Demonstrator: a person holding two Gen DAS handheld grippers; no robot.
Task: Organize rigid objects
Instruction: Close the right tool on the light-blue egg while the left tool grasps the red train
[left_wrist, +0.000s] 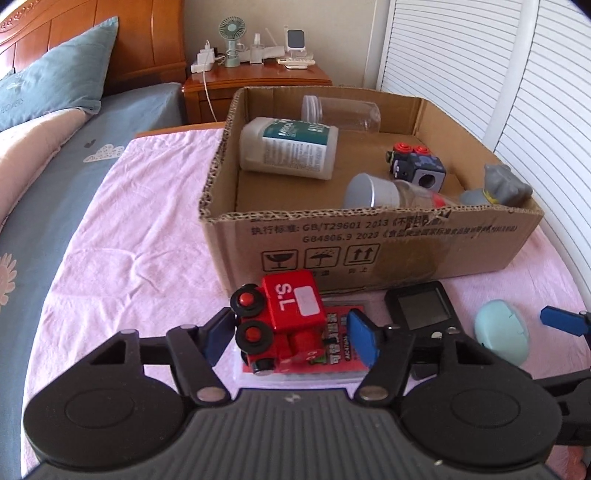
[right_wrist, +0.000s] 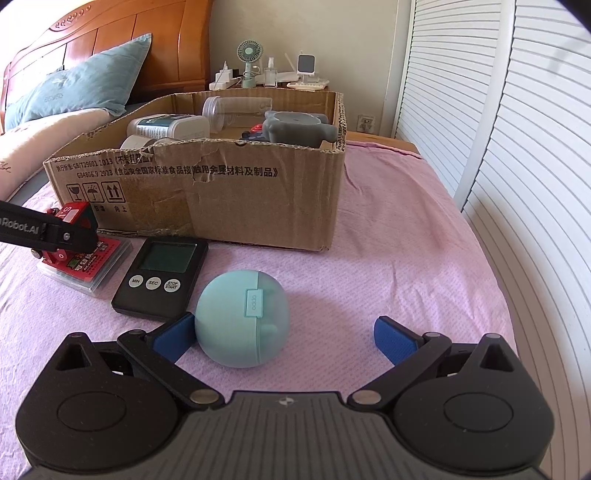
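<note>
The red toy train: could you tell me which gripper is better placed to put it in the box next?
Left. The left gripper already brackets the red toy train, which sits on a red card pack before the cardboard box. The right gripper is open around the teal round case.

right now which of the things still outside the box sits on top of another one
The red toy train, between the left gripper's pads. It sits on a red-labelled clear plastic case; the black timer and teal round case lie on the pink cloth.

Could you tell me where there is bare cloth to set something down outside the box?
Free: the pink cloth right of the cardboard box, toward the shutters, and the cloth left of the box. Crowded: the strip before the box, holding red toy train, timer and blue case.
</note>
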